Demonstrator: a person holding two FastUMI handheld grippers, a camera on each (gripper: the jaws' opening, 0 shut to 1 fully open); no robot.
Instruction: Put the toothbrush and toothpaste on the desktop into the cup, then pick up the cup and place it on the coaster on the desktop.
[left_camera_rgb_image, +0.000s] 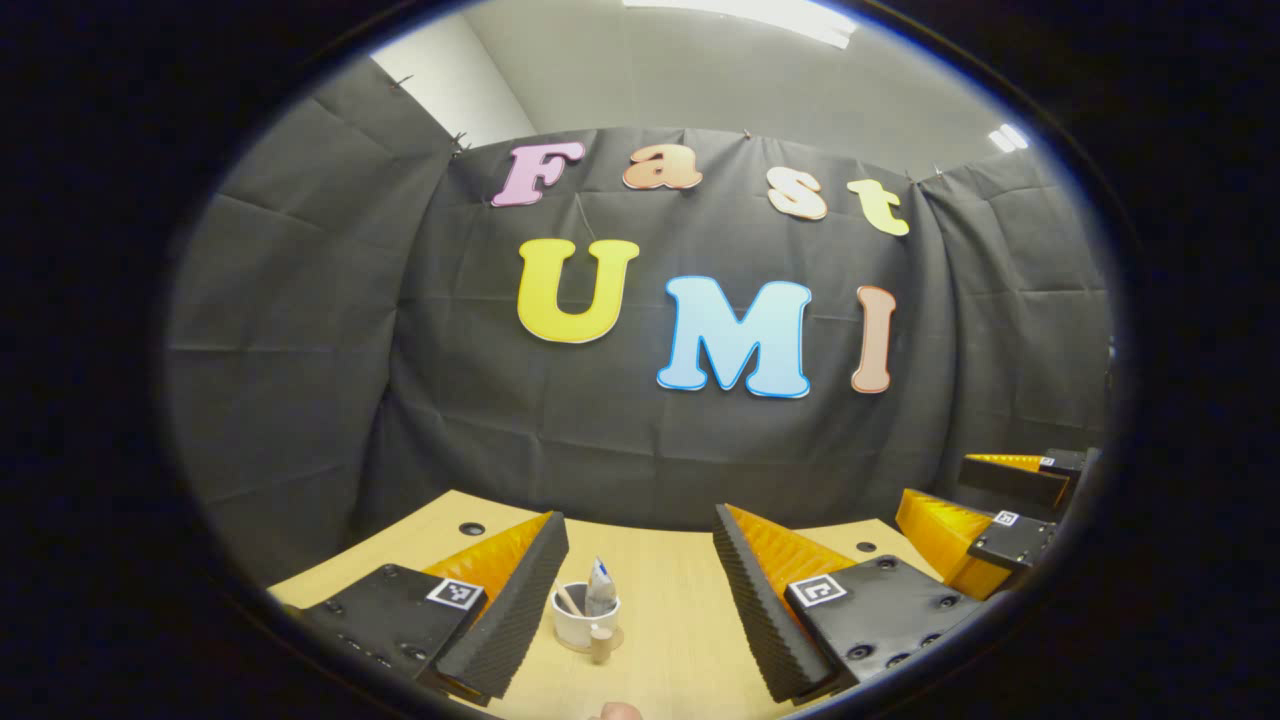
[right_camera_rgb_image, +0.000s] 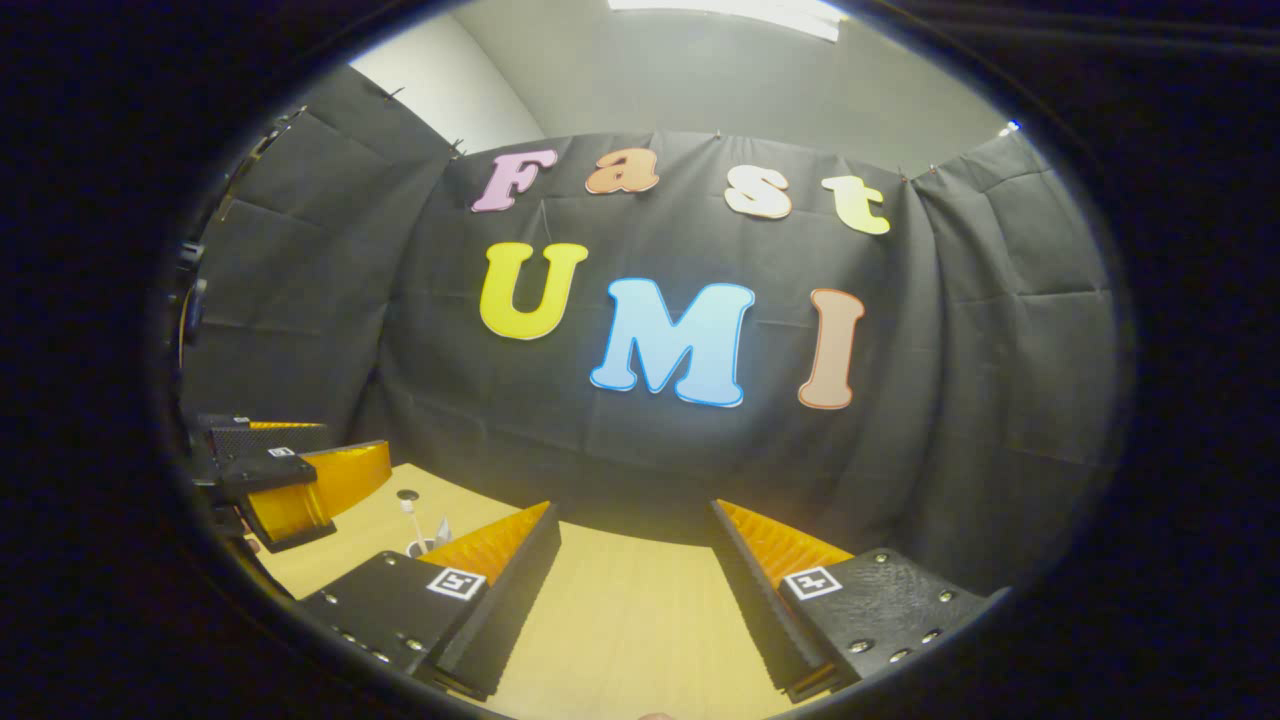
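In the left gripper view a white cup (left_camera_rgb_image: 583, 620) stands on the wooden desktop (left_camera_rgb_image: 670, 610), on a round tan coaster (left_camera_rgb_image: 570, 643). A toothpaste tube (left_camera_rgb_image: 600, 585) and a toothbrush (left_camera_rgb_image: 568, 598) stick up out of the cup. My left gripper (left_camera_rgb_image: 638, 520) is open, raised behind and above the cup, with nothing between its fingers. In the right gripper view my right gripper (right_camera_rgb_image: 634, 510) is open over bare desktop (right_camera_rgb_image: 620, 600). There the cup (right_camera_rgb_image: 424, 546) peeks out behind a finger, with the toothbrush (right_camera_rgb_image: 410, 515) above its rim.
The right gripper (left_camera_rgb_image: 935, 485) shows at the far right of the left gripper view, and the left gripper (right_camera_rgb_image: 355, 445) at the far left of the right gripper view. Round cable holes (left_camera_rgb_image: 471, 528) sit near the desktop's back edge. The black cloth wall stands close behind.
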